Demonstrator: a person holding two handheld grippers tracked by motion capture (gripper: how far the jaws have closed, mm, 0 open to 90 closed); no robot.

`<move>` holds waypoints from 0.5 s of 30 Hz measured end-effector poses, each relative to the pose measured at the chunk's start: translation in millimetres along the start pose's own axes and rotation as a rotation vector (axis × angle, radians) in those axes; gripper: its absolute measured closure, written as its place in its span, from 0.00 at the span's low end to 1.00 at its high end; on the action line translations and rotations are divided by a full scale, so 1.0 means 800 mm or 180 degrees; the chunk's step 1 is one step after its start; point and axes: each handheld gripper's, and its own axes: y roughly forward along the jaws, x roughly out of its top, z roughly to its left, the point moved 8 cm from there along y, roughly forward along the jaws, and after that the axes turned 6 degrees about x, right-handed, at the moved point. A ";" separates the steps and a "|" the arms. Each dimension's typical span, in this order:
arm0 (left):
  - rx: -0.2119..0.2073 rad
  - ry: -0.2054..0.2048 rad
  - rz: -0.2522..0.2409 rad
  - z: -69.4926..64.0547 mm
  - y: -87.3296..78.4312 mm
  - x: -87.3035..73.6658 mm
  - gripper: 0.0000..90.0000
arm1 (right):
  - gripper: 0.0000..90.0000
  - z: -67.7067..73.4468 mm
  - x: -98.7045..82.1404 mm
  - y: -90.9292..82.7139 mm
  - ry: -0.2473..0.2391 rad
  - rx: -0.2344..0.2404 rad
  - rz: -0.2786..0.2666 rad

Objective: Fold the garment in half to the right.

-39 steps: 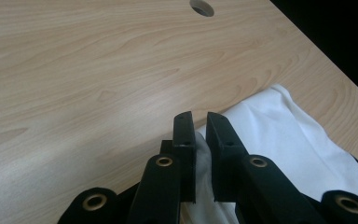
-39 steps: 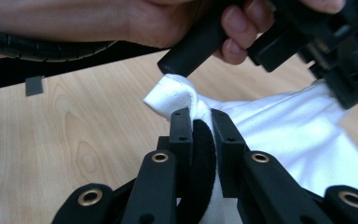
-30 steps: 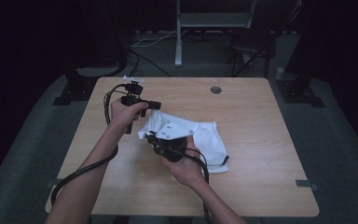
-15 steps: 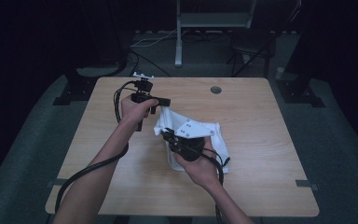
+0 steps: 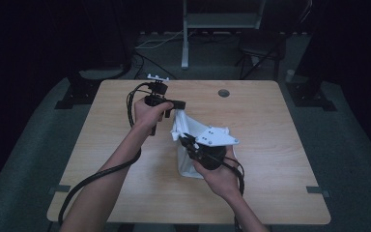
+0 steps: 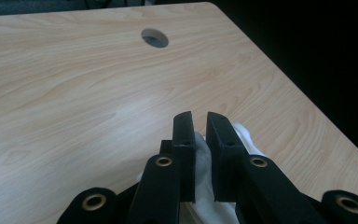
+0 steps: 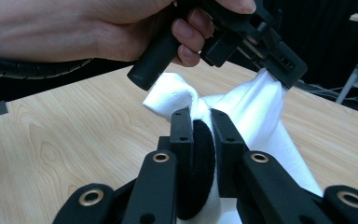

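Both hand-held grippers (image 5: 178,105) (image 5: 186,141) pinch the raised white cloth (image 5: 193,126).

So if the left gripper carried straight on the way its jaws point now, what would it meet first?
Probably nothing soon: past the white cloth pinched in the left gripper, bare light wooden tabletop runs toward the round grommet hole and far edge; depth unclear.

light: dim, from overhead, lit pool on the surface (image 5: 270,145) | surroundings: near black | glare: soft sheen on wood in left gripper view | focus: near jaws slightly soft; white cloth (image 7: 261,107) bright, not blown
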 end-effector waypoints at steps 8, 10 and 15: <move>-0.0013 0.0095 0.0071 -0.014 0.019 0.000 0.92 | 0.90 -0.012 -0.009 -0.014 0.0088 -0.0085 -0.0024; -0.0013 0.0114 0.0065 -0.015 0.021 0.000 0.92 | 0.90 -0.013 -0.010 -0.015 0.0102 -0.0094 -0.0032; -0.0011 0.0120 0.0070 -0.016 0.023 -0.001 0.92 | 0.90 -0.014 -0.011 -0.015 0.0101 -0.0094 -0.0022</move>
